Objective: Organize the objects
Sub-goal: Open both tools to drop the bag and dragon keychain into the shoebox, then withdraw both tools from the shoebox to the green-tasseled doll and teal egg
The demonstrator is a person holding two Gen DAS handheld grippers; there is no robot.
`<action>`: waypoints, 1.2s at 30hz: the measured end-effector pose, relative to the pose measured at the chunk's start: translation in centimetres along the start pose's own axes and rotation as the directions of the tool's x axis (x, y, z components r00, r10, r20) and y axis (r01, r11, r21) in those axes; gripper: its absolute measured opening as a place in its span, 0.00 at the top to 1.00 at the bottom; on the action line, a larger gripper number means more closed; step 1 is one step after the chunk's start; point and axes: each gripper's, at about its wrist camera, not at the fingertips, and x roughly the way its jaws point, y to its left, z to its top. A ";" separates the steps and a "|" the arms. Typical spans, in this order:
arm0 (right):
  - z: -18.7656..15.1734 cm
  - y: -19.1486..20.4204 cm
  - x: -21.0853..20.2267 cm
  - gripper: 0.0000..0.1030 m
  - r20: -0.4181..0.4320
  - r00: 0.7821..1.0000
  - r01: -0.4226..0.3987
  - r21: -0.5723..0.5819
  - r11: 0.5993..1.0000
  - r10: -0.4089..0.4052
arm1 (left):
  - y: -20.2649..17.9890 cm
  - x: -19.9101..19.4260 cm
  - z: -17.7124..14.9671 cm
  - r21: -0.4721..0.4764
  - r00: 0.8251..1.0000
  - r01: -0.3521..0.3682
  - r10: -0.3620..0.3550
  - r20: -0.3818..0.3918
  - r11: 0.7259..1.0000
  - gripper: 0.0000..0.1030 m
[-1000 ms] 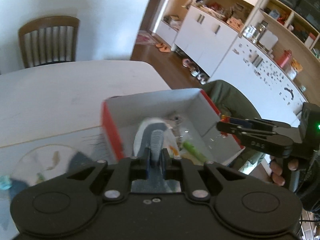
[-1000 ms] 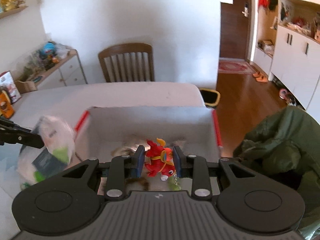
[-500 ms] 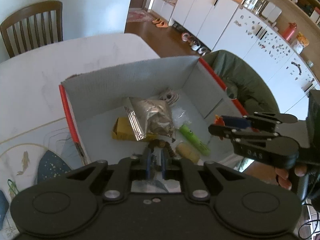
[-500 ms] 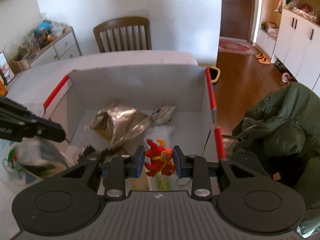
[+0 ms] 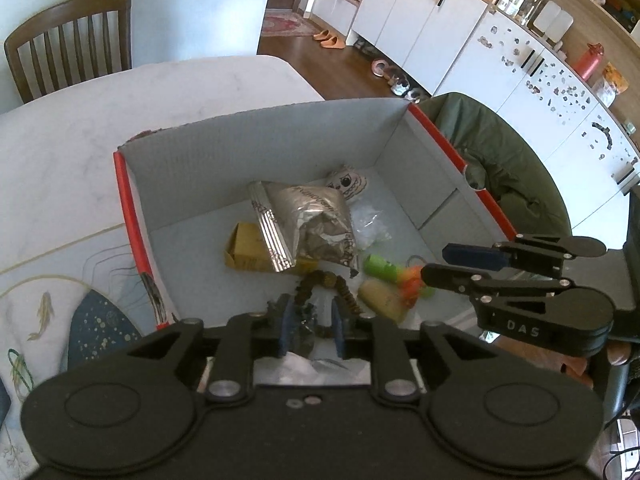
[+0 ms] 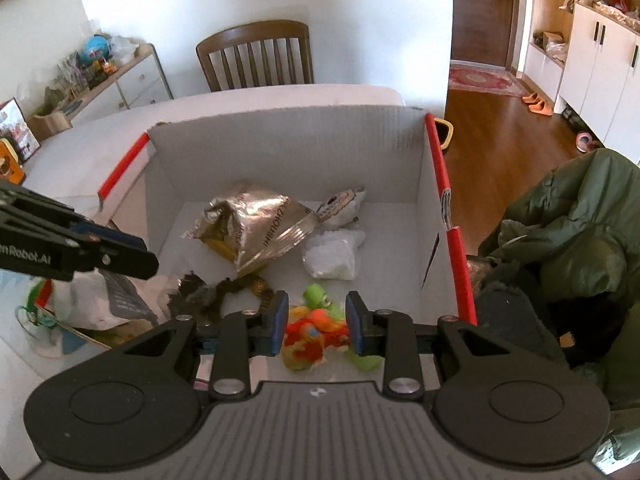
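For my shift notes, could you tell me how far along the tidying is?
Done: the box holds a foil bag, a red toy and other bits. In hand: nothing; both hand-held grippers, left and right, hang open over it. Left: a white bag lies at its near-left edge.

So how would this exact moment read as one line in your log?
left gripper: open | right gripper: open | red toy: lying in box

box (image 5: pixel 256 148) open-topped | far-left floor bare | silver bag (image 5: pixel 308 224) mid-floor – toys (right side) crowd front
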 end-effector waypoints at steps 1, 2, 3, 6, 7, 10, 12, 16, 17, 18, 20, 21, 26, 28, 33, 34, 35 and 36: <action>0.1 0.0 -0.2 0.71 0.002 1.000 -0.005 0.005 1.000 0.005 | 0.0 -0.2 -0.1 -0.002 1.000 -0.003 0.003 0.005 1.000 0.77; 0.1 0.0 -0.5 0.71 0.005 1.000 -0.010 0.010 1.000 0.010 | -0.1 -0.3 -0.2 -0.005 1.000 -0.004 0.004 0.009 1.000 0.76; 0.1 0.1 -0.8 0.70 0.008 1.000 -0.014 0.015 1.000 0.014 | -0.1 -0.6 -0.3 -0.008 1.000 -0.001 0.001 0.015 1.000 0.74; 0.1 0.4 -1.8 0.51 0.024 1.000 -0.014 0.022 1.000 0.014 | -0.3 -1.5 -0.6 -0.011 0.999 0.000 0.000 0.036 1.000 0.64; 0.1 0.5 -2.2 0.47 0.030 0.999 -0.015 0.023 1.000 0.014 | -0.3 -1.9 -0.7 -0.009 0.999 0.001 0.000 0.046 1.000 0.61; 0.1 1.0 -3.2 0.47 0.041 0.999 -0.027 0.031 0.999 0.026 | -0.4 -3.0 -1.0 -0.011 0.997 0.002 -0.002 0.075 1.000 0.55; 0.2 1.3 -4.0 0.47 0.052 0.998 -0.033 0.040 0.999 0.031 | -0.5 -3.9 -1.2 -0.015 0.995 0.006 -0.005 0.095 1.000 0.52; 0.4 2.3 -5.9 0.43 0.089 0.995 -0.052 0.042 0.998 0.048 | -0.8 -5.8 -1.5 -0.013 0.991 0.005 -0.003 0.136 1.000 0.45; 0.5 2.7 -6.3 0.41 0.098 0.994 -0.056 0.042 0.998 0.052 | -0.8 -6.3 -1.7 -0.011 0.989 0.005 -0.003 0.146 1.000 0.44; 0.5 3.0 -6.7 0.41 0.107 0.993 -0.060 0.043 0.997 0.055 | -0.7 -6.7 -1.8 -0.010 0.988 0.004 -0.002 0.156 1.000 0.44; 0.6 3.6 -7.4 0.40 0.122 0.991 -0.068 0.049 0.996 0.062 | -0.4 -7.5 -2.1 -0.018 0.985 -0.004 0.007 0.173 1.000 0.43; 0.6 3.9 -7.7 0.40 0.130 0.990 -0.071 0.051 0.996 0.064 | -0.2 -8.0 -2.3 -0.022 0.983 -0.004 0.008 0.181 1.000 0.42; 0.7 6.0 -9.2 0.34 0.161 0.985 -0.077 0.048 0.996 0.068 | 0.8 -10.3 -3.2 -0.023 0.974 -0.022 0.026 0.226 1.000 0.38; 0.6 6.9 -9.6 0.33 0.172 0.982 -0.083 0.045 0.996 0.074 | 1.1 -11.1 -3.6 -0.020 0.971 -0.025 0.029 0.239 0.999 0.35; 0.6 9.3 -10.5 0.29 0.192 0.978 -0.095 0.042 0.995 0.085 | 2.2 -13.1 -4.4 -0.008 0.961 -0.045 0.045 0.274 0.999 0.26; 0.6 9.9 -10.7 0.27 0.196 0.977 -0.097 0.040 0.994 0.087 | 2.4 -13.4 -4.6 -0.005 0.959 -0.053 0.053 0.280 0.999 0.23; 0.6 10.4 -10.8 0.25 0.200 0.976 -0.098 0.037 0.995 0.088 | 2.6 -13.8 -4.8 -0.003 0.956 -0.063 0.061 0.286 0.998 0.22; 0.6 11.0 -10.9 0.24 0.205 0.975 -0.098 0.032 0.995 0.089 | 2.9 -14.1 -5.0 0.000 0.954 -0.066 0.064 0.292 0.998 0.20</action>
